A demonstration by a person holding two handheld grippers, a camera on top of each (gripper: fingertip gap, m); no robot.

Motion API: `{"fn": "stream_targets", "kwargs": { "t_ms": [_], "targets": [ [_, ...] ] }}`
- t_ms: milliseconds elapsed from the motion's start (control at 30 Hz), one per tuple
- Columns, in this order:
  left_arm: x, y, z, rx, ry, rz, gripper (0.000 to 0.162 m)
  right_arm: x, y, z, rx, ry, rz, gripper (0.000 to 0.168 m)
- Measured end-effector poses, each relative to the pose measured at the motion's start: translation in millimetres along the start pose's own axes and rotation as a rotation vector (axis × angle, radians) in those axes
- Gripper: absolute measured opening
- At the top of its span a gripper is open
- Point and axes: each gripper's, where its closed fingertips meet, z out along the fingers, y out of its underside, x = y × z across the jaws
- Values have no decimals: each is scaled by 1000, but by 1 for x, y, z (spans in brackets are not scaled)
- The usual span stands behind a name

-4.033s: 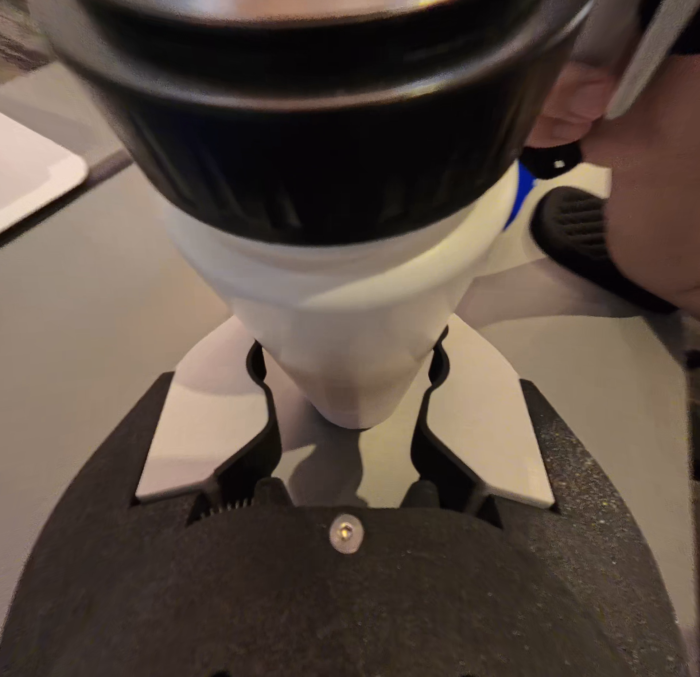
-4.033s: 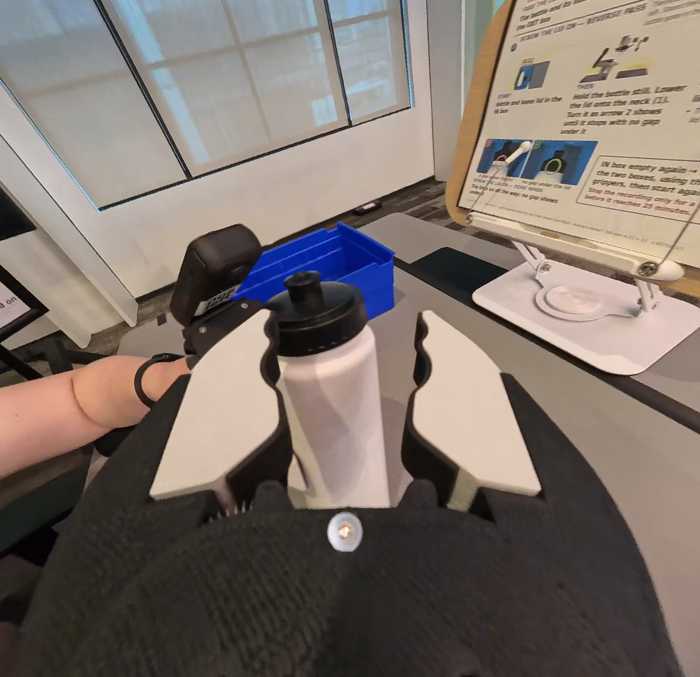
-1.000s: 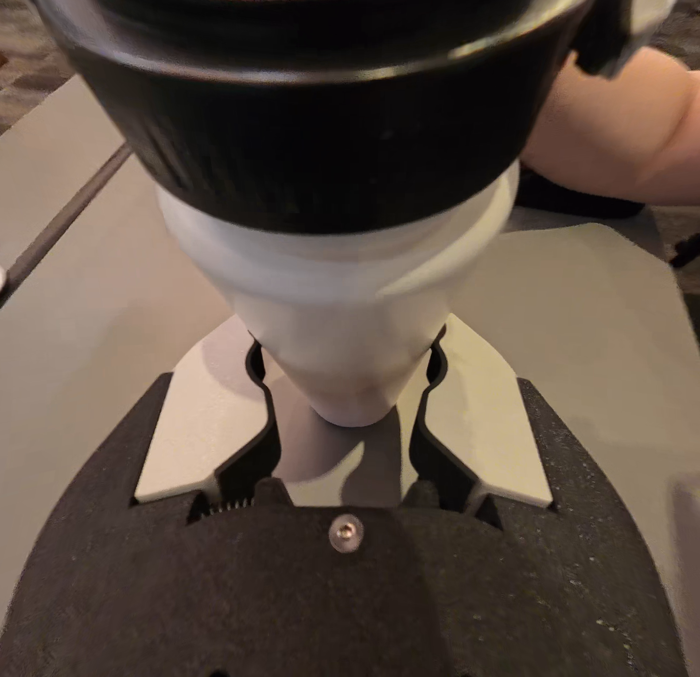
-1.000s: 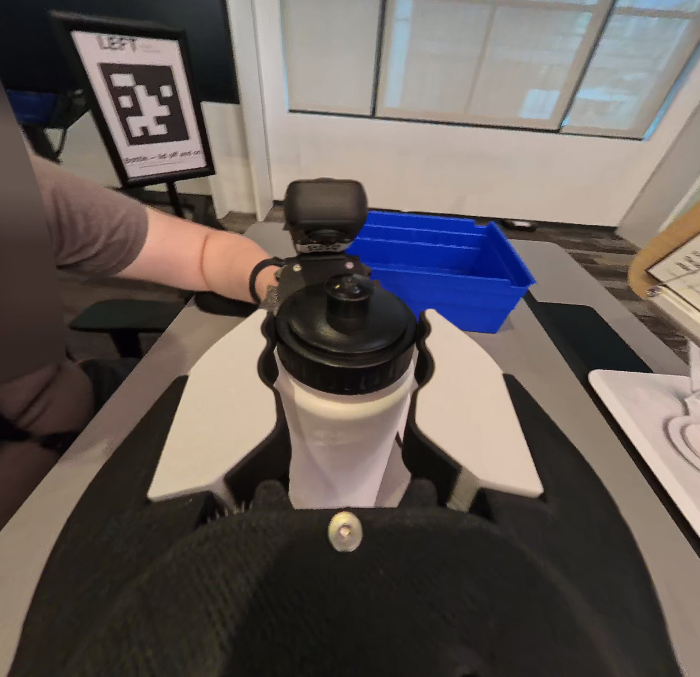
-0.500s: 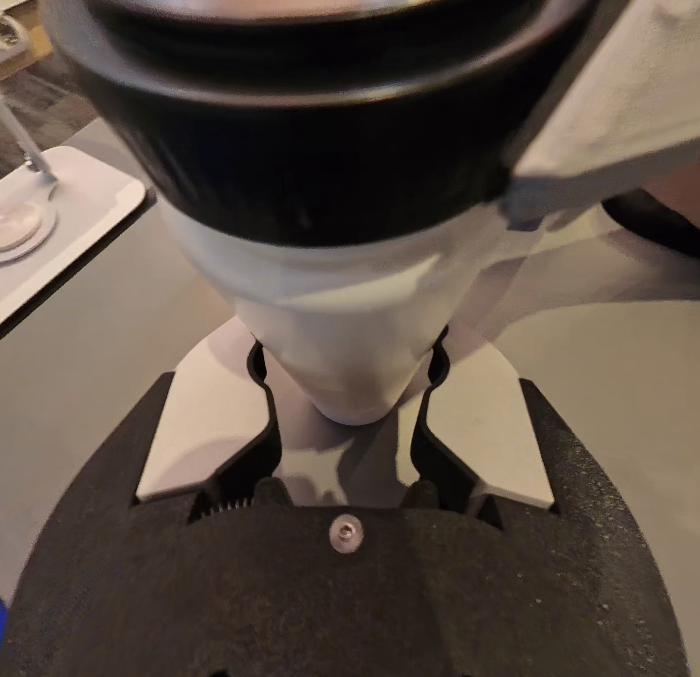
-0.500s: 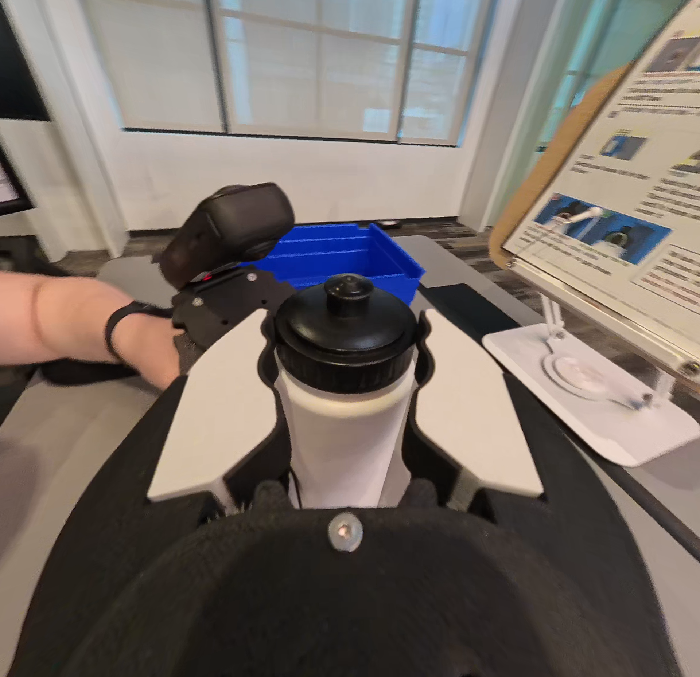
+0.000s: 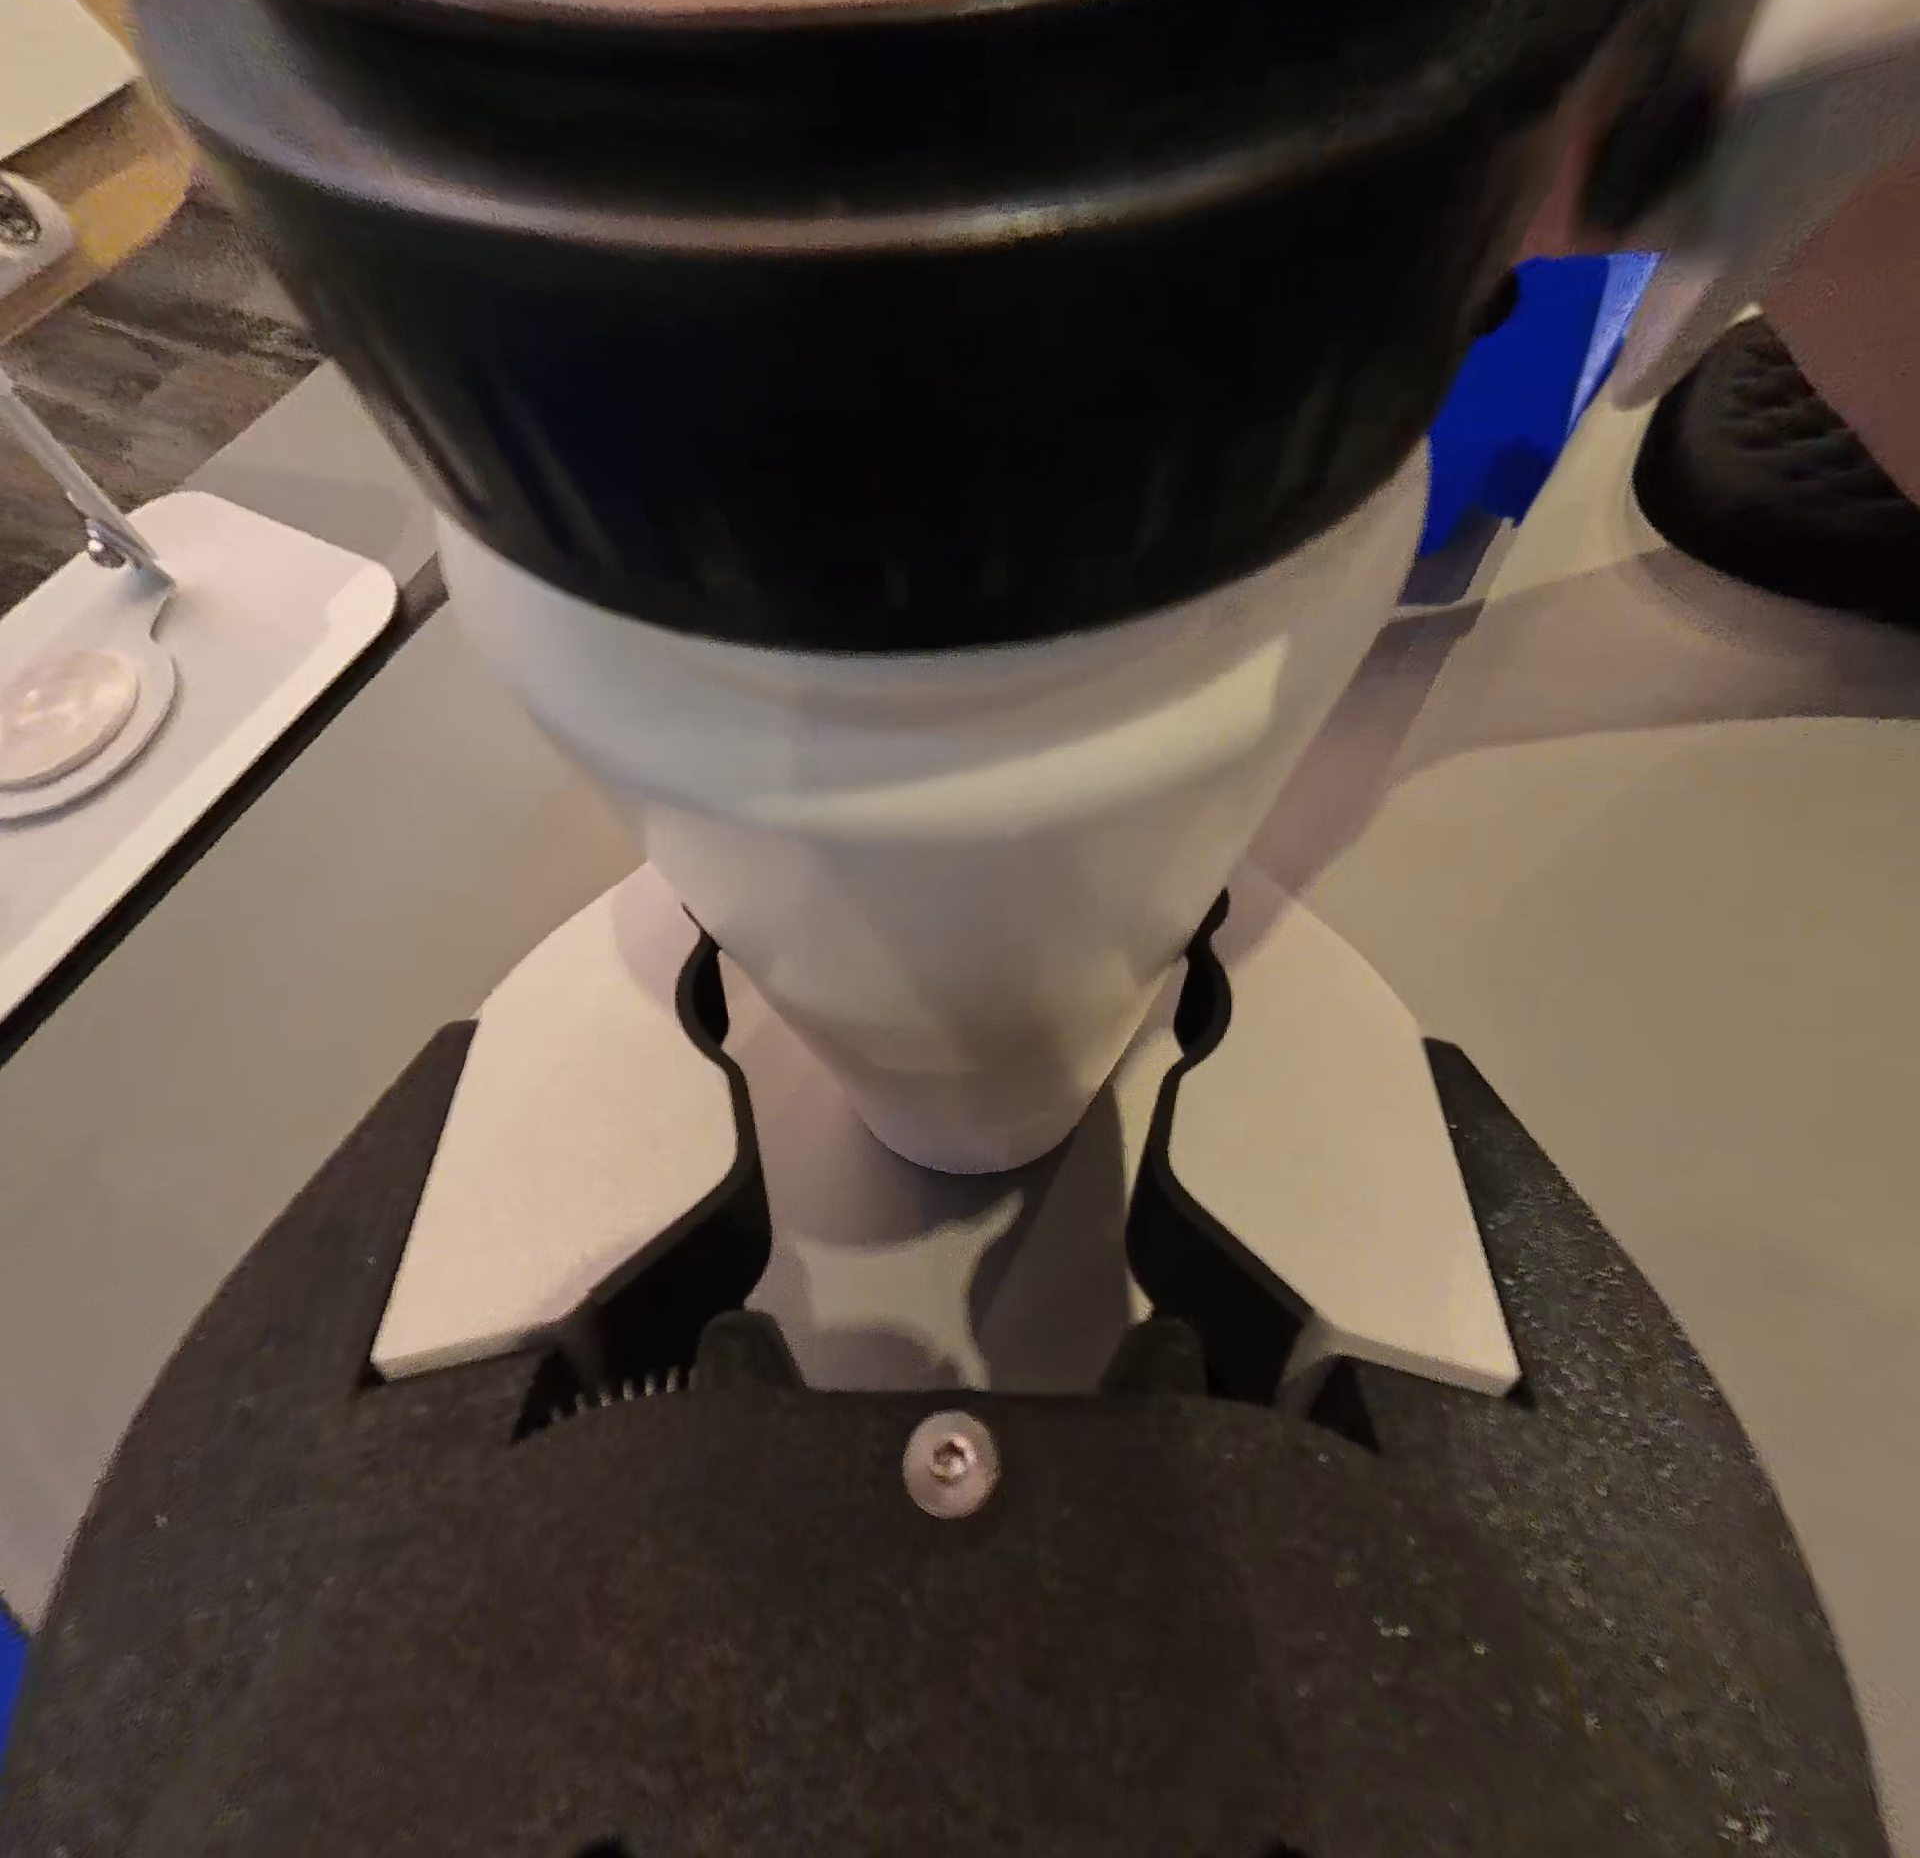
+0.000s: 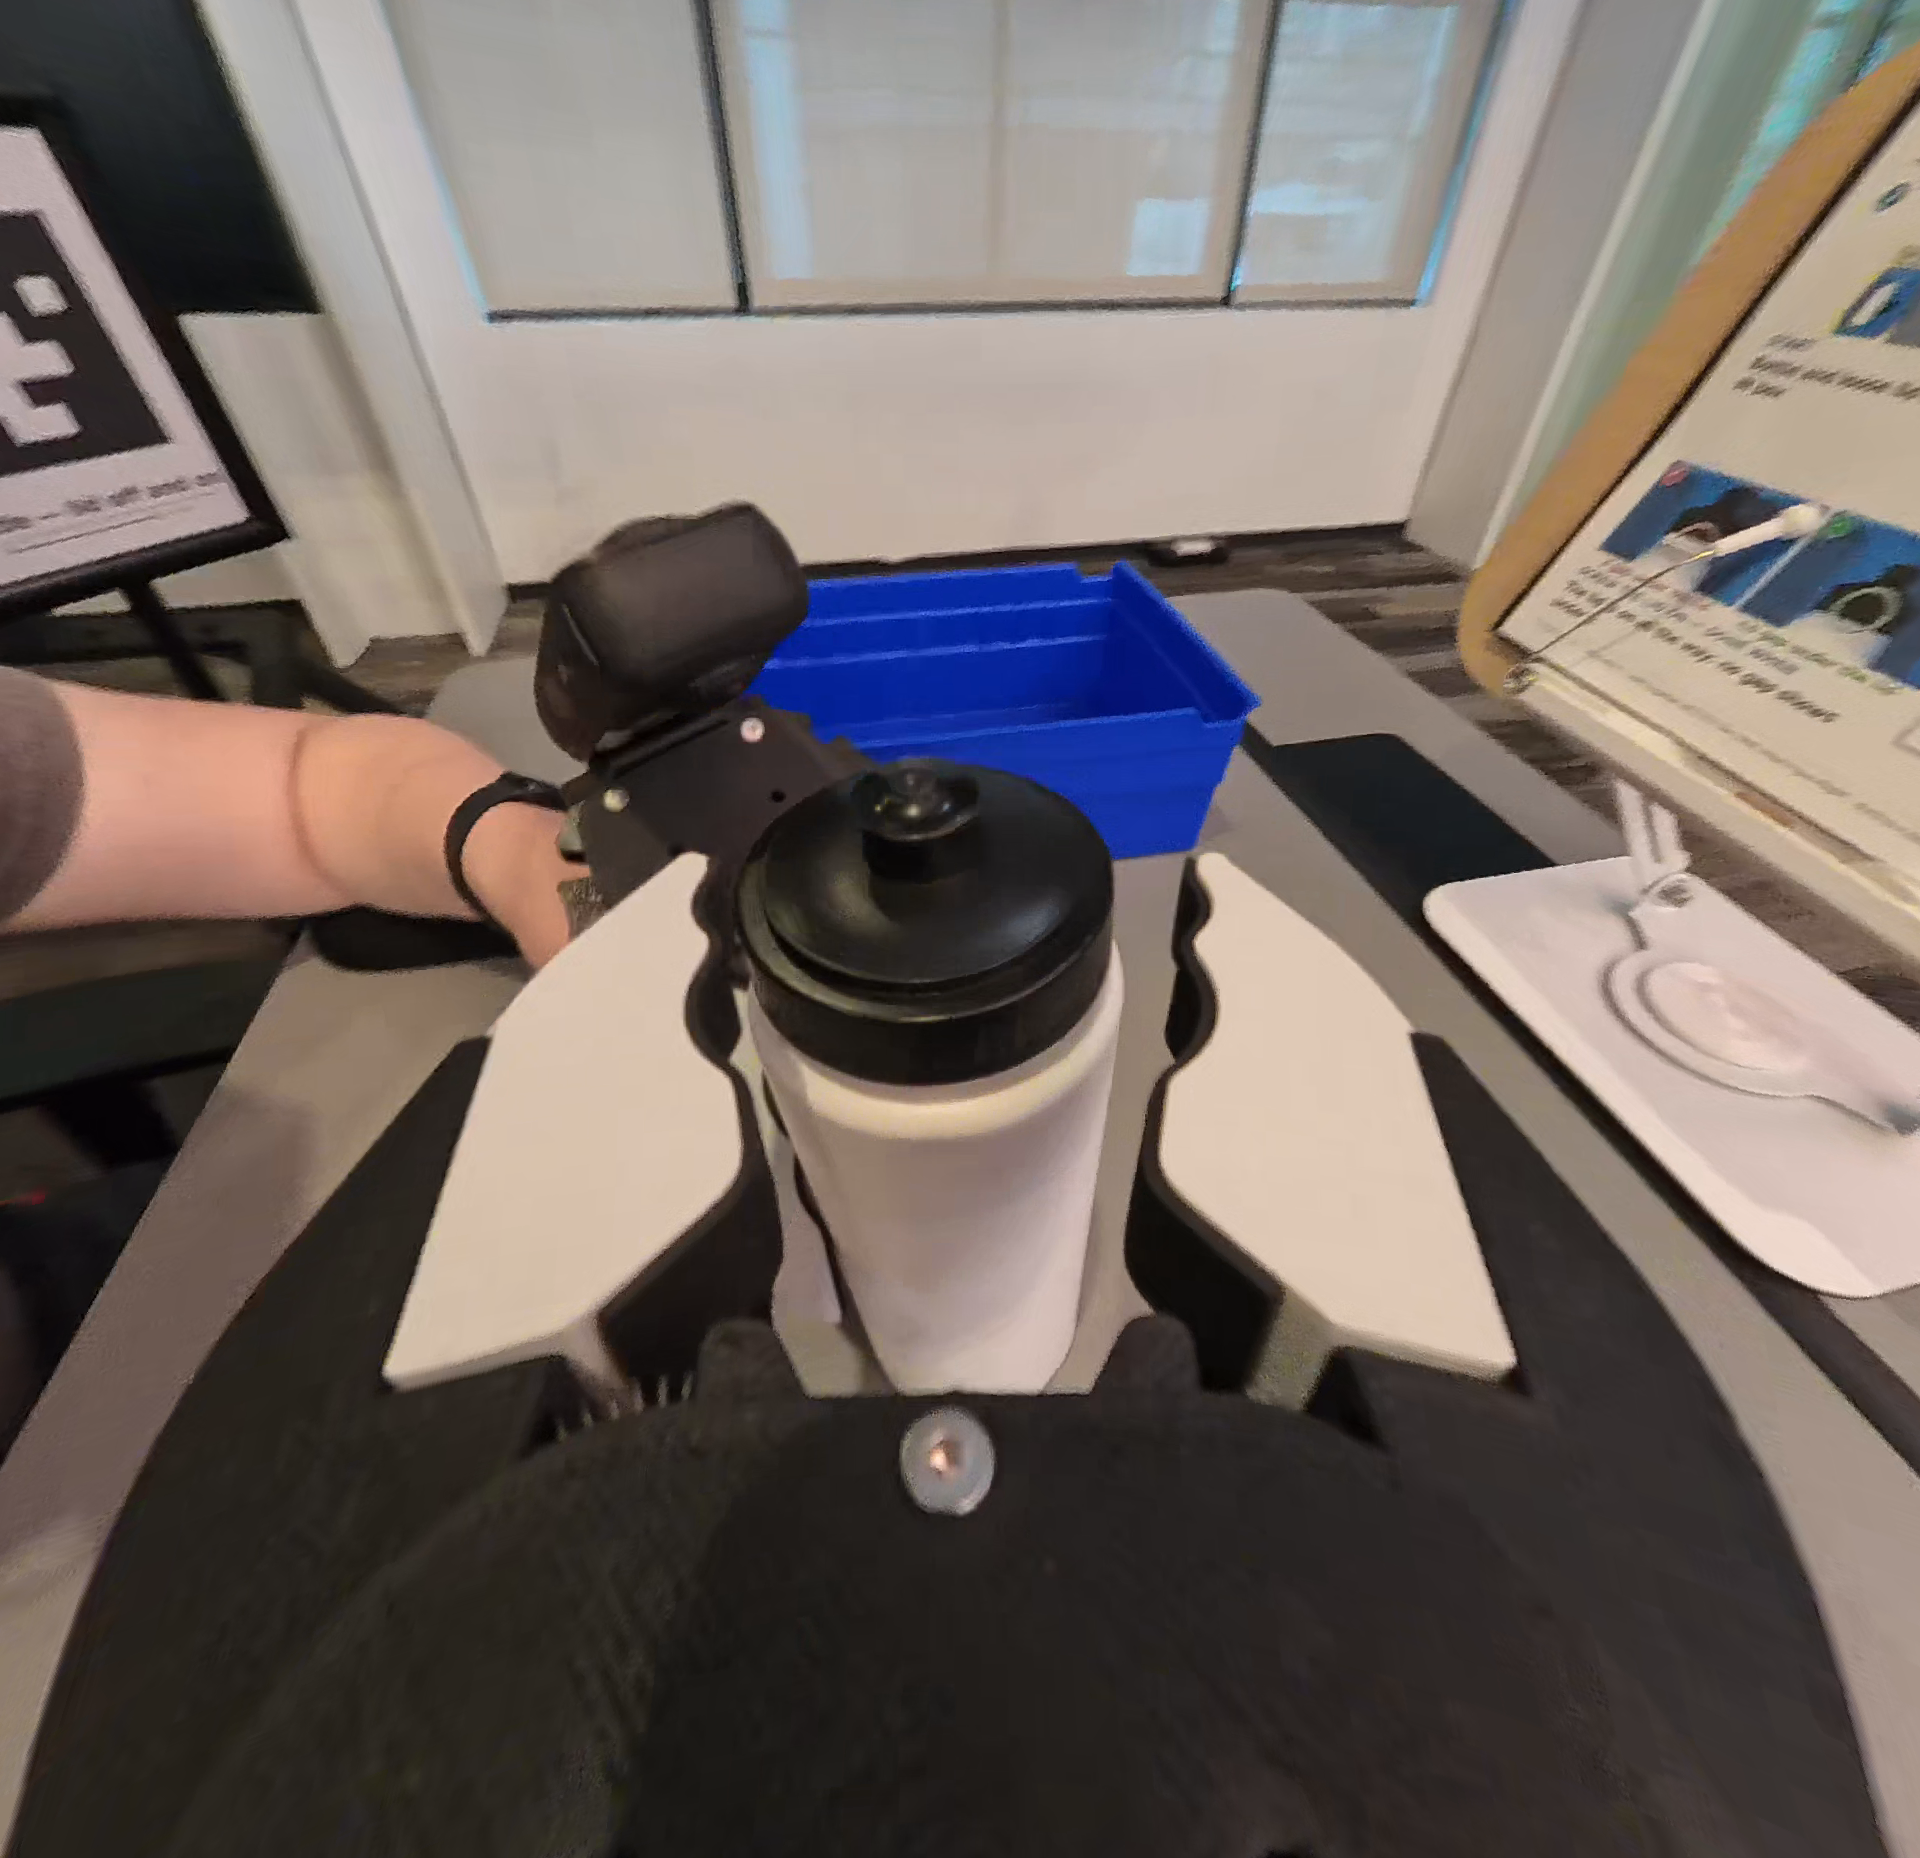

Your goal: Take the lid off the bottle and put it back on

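Bottle [image 8: 961, 1195], white plastic with a black screw lid [image 8: 925, 915] on top, is standing upright on the grey surface [image 8: 1340, 665], between the fingers of both tongs. We are seeing the lid fully seated, its pull spout [image 8: 914, 806] pointing up.

In the left wrist view, we are looking down the left tongs [image 7: 951, 998], which are sitting around the lower white body of the bottle [image 7: 935, 925]; its fingers [image 7: 582, 1133] are lying right alongside the bottle wall, but we cannot tell whether they are actually pressing on it. The lid [image 7: 831, 374] is filling the top of this view, blurred.

In the right wrist view, the right tongs [image 8: 940, 961] are parted wider than the lid: a clear gap is showing on the right side, and the left finger [image 8: 592, 1112] is sitting just beside the lid, so they are gripping nothing.

We are also seeing the left tongs [image 8: 717, 780] behind the bottle with a black camera mounted on top, held by a person's hand [image 8: 520, 873] wearing a black wristband. A blue bin [image 8: 997, 686] is sitting farther back on the surface. A white stand base [image 8: 1662, 1029] is lying to the right, carrying a tilted instruction board [image 8: 1745, 520].
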Motion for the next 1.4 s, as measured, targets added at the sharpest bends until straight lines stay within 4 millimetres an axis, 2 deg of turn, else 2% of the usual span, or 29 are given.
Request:
{"fn": "stream_targets", "kwargs": {
  "t_ms": [67,167,267,367,433,533,667,833,967,1133,1200,1300,1400],
  "targets": [
    [2,-1,0,2,-3,20,86,-5,6,4,-37,-19,-29,80],
    [-1,0,0,-3,-12,-9,86,-1,5,9,-32,57,-42,76],
    [-5,2,0,-7,-30,-78,86,8,5,15,11,186,64,76],
    [-8,3,0,-6,-80,-117,86,13,4,16,24,354,60,76],
    [-9,3,1,-21,-92,-110,86,14,5,15,30,392,84,76],
    [-9,3,1,-16,-78,-110,86,15,5,16,23,370,59,76],
    [-2,2,2,-13,0,-58,86,3,7,12,-69,119,-55,81],
    [4,0,3,7,36,-33,86,0,2,3,-21,20,-6,73],
    [1,0,4,5,9,-68,86,5,3,7,-31,99,17,74],
    [-8,3,5,-26,-112,-127,87,15,1,10,5,360,38,74],
    [-9,4,5,-48,-141,-114,88,16,1,10,18,403,48,74],
    [-10,4,6,-41,-149,-110,88,16,1,11,15,349,21,74],
    [-7,5,6,-47,-139,-82,87,10,3,12,-11,198,-27,77]
  ]
}}
